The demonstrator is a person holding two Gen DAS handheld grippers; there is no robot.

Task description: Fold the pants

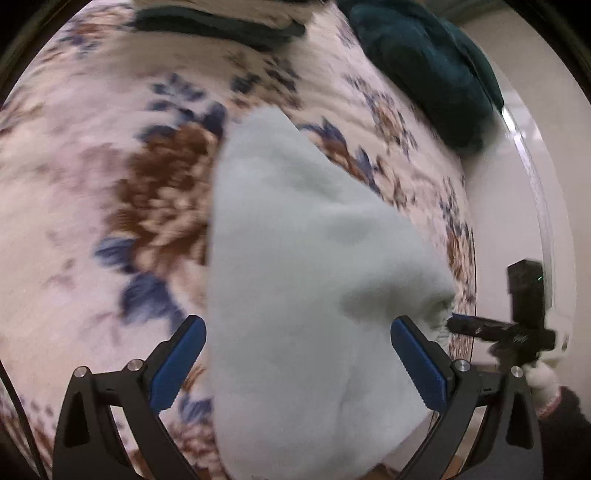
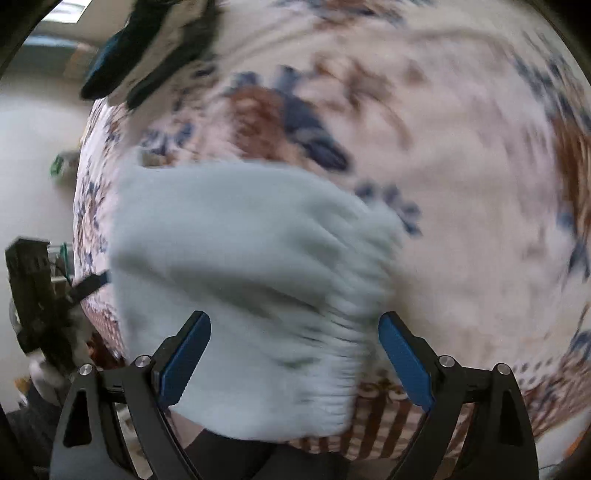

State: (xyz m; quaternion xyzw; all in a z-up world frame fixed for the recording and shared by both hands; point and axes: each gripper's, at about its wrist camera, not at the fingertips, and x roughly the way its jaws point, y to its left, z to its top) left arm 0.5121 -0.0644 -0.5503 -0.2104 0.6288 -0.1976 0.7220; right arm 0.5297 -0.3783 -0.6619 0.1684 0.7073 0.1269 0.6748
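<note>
**Pale pants folded on flowered cover, both grippers wide**

Left wrist view: one left gripper (image 1: 297, 343) at near edge, two blue-padded fingers (image 1: 177, 363) spread far apart, nothing clamped. One pair of pale mint pants (image 1: 295, 258) lying in a thick folded bundle on the flowered cover (image 1: 92, 184), running from between the fingers toward the far middle. Cloth between the two pads, just beside both; contact with either impossible to tell. One dark green garment (image 1: 424, 66) heaped at far right near the cover's edge. One flat dark green piece (image 1: 218, 24) at far left-centre, with something pale on top, only partly in view. One right gripper (image 1: 498, 328) at right, just past the pants' right edge, dark and blurred, carried by one white-gloved hand (image 1: 543, 380) with a dark sleeve (image 1: 569, 424).

Right wrist view: heavily blurred. One right gripper (image 2: 295, 354) at near edge, two blue-padded fingers (image 2: 406, 360) well apart, gripping nothing. Same pants (image 2: 240, 277) lying below and between the fingers, ribbed waistband end toward the near right, on the flowered cover (image 2: 461, 221). One striped border of the cover (image 2: 380, 428) showing near, under the pants' edge. One left gripper (image 2: 37, 291) at far left, dark, beside the pants' left edge; finger spacing unreadable here. One stack of dark and pale cloth (image 2: 147, 48) at far left.
</note>
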